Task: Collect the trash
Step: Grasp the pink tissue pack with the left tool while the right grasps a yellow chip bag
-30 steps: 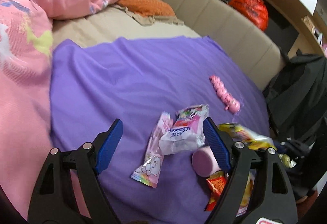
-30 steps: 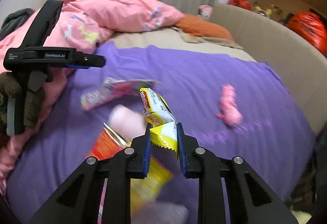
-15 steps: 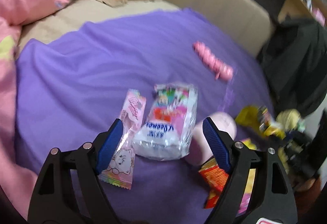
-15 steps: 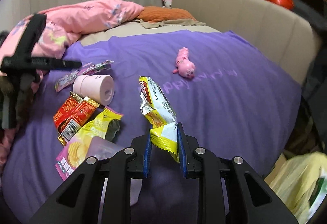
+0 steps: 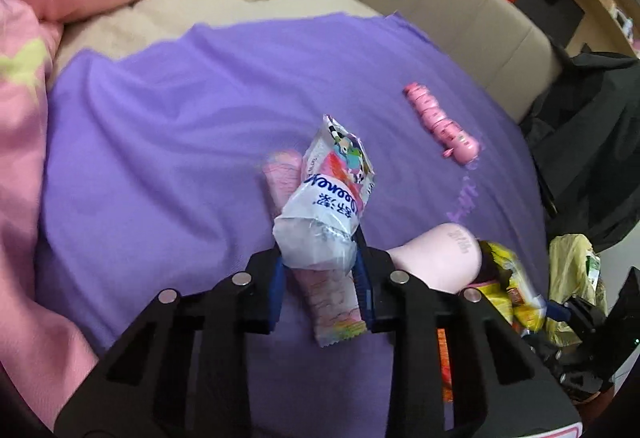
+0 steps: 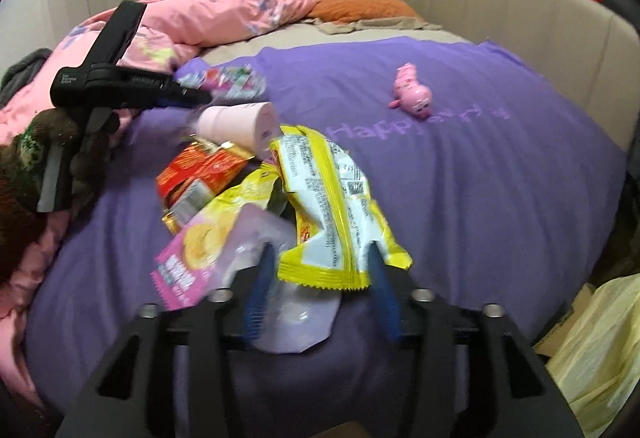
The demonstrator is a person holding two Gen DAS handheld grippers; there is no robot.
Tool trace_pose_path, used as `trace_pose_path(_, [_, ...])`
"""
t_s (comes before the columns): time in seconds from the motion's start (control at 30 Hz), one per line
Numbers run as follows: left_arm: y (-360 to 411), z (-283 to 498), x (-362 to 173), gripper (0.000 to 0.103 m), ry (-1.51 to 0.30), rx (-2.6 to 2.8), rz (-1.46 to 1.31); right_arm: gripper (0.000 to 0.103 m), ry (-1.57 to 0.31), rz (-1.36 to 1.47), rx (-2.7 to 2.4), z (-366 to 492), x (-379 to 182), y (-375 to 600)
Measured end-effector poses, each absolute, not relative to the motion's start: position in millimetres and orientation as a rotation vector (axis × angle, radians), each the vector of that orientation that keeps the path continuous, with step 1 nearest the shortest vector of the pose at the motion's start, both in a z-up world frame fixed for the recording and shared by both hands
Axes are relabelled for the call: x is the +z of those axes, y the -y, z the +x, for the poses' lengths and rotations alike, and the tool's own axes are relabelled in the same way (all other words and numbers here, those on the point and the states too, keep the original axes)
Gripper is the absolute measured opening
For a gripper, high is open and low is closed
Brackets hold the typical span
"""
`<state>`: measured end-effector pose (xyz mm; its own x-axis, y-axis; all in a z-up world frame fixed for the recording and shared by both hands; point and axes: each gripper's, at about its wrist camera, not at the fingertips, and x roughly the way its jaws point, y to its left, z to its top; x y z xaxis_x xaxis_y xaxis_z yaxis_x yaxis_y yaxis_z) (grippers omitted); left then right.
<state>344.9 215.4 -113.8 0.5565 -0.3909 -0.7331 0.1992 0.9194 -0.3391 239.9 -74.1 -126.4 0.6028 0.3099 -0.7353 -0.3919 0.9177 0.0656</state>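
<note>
Left gripper (image 5: 320,274) jaws just closed on white wrapper (image 5: 320,222) above purple bed sheet (image 5: 160,158), right gripper (image 6: 320,290) jaws just opened wide, yellow wrapper (image 6: 332,214) loose between, right view alone shows red packet (image 6: 200,174), pink packet (image 6: 188,262).

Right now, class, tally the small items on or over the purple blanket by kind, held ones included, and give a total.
Snack wrappers: 5 (white-pink wrapper, long pink wrapper, yellow wrapper, red wrapper, pink-yellow wrapper)
Clear plastic bag: 1
Pink cup: 1
Pink toy: 1
Total: 8
</note>
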Motion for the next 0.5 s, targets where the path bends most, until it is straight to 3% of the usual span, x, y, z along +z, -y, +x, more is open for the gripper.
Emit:
trace_pose_path(0.1, [-206,336,-97,0.033,-0.902,-0.410,-0.173,0.058,-0.853,-0.086,0.440,235,-125,75])
trace_pose_path(0.2, [-193,327,-86,0.055,-0.908,-0.477,-0.075,0.058,-0.828,-0.156,0.404,226,-116,72])
trace_pose_path(0.5, [-187,316,-76,0.061,-0.888,-0.503,0.054,0.058,-0.836,-0.121,0.426,271,-106,80])
